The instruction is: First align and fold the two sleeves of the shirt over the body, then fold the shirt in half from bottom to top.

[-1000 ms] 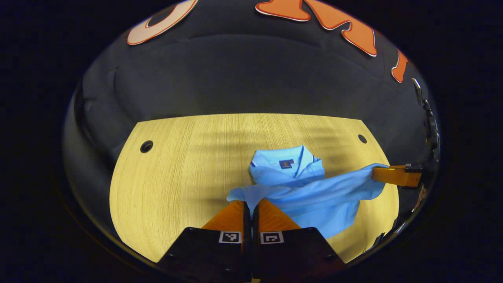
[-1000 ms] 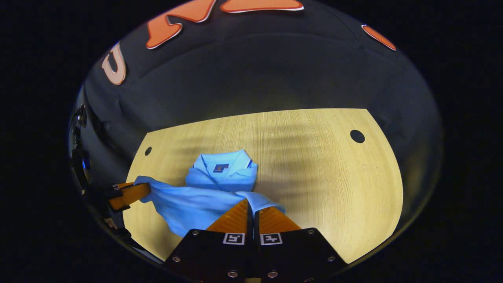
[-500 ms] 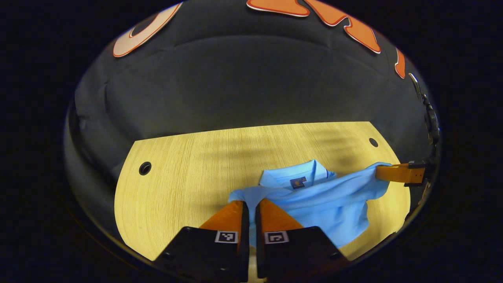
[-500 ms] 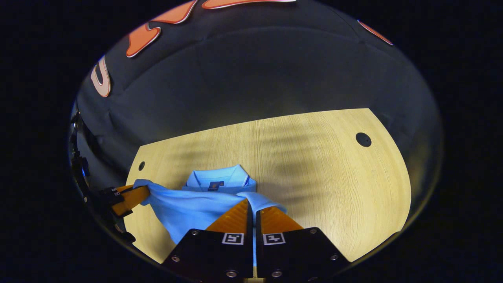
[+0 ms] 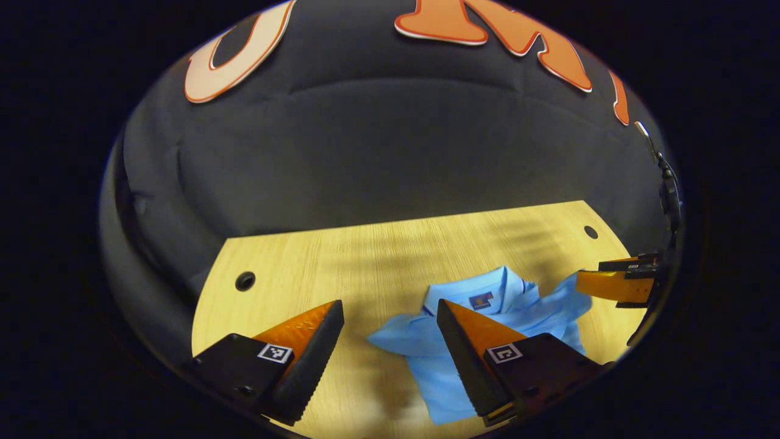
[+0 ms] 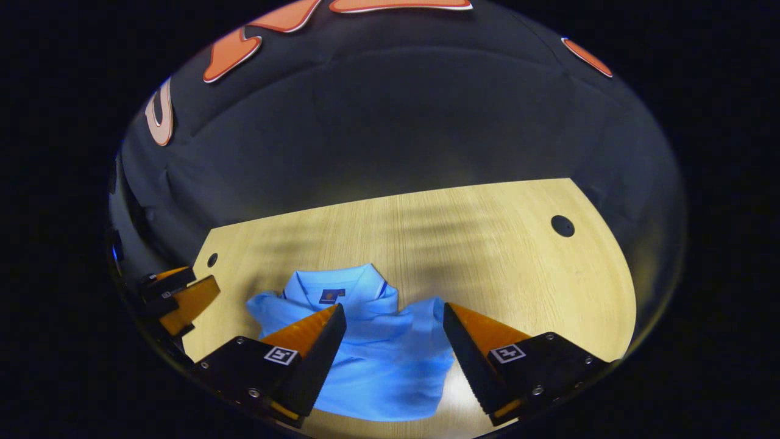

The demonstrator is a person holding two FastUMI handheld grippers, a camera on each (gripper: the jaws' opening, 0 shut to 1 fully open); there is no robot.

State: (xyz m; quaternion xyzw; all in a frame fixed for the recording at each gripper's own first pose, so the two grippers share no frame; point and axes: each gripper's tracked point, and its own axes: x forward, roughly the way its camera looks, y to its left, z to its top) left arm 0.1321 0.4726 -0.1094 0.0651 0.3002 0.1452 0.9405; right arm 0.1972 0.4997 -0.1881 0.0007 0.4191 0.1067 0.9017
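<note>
Shirt (image 6: 372, 347) folded on table (image 6: 506, 256), collar (image 6: 335, 283) toward far wall, lower half doubled up over body. Right gripper (image 6: 393, 338) above near part of shirt, fingers spread to either side of it. Left gripper (image 5: 390, 344) at shirt's left edge, fingers apart, one over bare table, other over cloth. Holes (image 6: 562, 225) near table's far corners

No legible text; the shirt (image 6: 378, 360) collar tag (image 6: 331, 296) is unreadable
</note>
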